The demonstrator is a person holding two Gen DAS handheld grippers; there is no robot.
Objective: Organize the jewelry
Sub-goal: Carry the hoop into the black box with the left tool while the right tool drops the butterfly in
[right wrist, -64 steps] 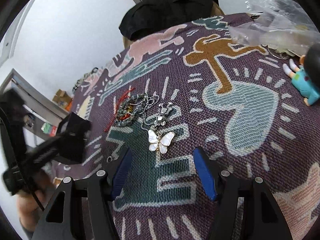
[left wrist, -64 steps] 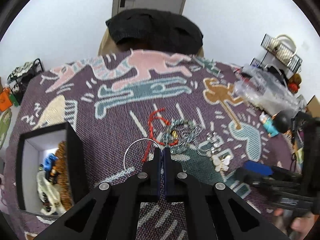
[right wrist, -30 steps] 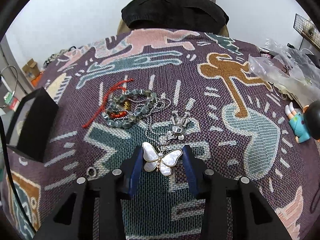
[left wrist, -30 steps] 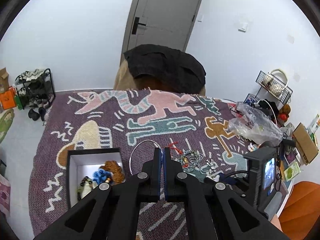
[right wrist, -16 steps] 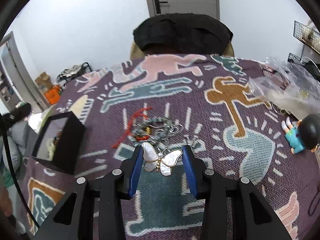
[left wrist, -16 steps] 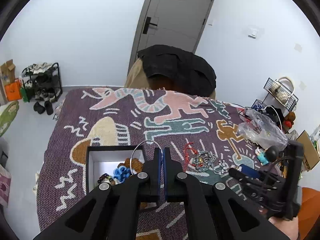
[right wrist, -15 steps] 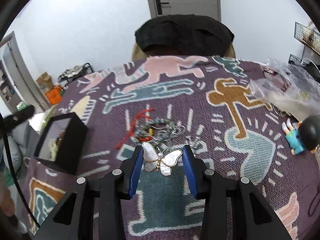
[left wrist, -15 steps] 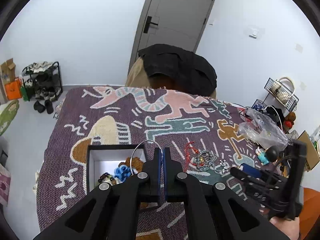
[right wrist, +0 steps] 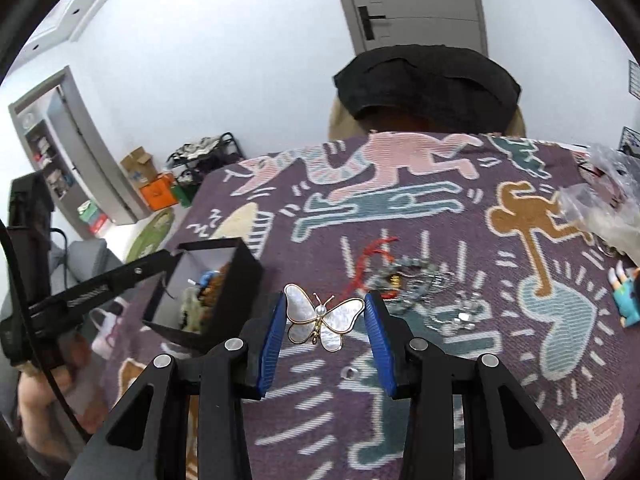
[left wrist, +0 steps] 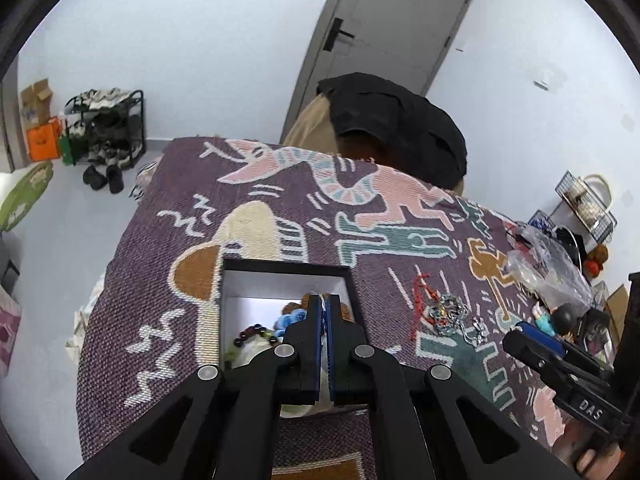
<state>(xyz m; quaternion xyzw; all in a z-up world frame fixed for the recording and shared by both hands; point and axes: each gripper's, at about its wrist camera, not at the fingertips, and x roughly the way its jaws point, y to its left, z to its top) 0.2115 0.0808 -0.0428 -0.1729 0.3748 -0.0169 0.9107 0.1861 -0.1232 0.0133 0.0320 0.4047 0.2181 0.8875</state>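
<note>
butterfly brooch point(right wrist: 322, 322), white mother-of-pearl wings with a gold rim and a small pearl at the head, sits clamped between the two blue pads of the right gripper point(right wrist: 325, 322), one wingtip against each pad, held up off the patterned purple tablecloth point(right wrist: 460, 216). just past the right gripper's tips lies the loose pile of jewelry point(right wrist: 404, 280): a red cord, a grey-green bead bracelet and a silver chain tangled together on the cloth. left of that stands the black jewelry box point(right wrist: 218, 280), open, white inside, with beads and a blue piece in it. the left gripper point(right wrist: 160, 266) reaches over the box's near corner in the right wrist view.

from the left wrist view, the left gripper point(left wrist: 325, 304) has its blue pads pressed together over the box point(left wrist: 286, 270), with a thin sliver of silver wire point(left wrist: 318, 297) showing at the tips; what it belongs to cannot be told here. the box's contents lie directly under the tips. farther right on the cloth, a crumpled clear plastic bag point(left wrist: 548, 268) and a small doll point(left wrist: 554, 316). beyond the table, a chair draped in black cloth point(left wrist: 396, 128) and a grey door point(left wrist: 396, 20).
</note>
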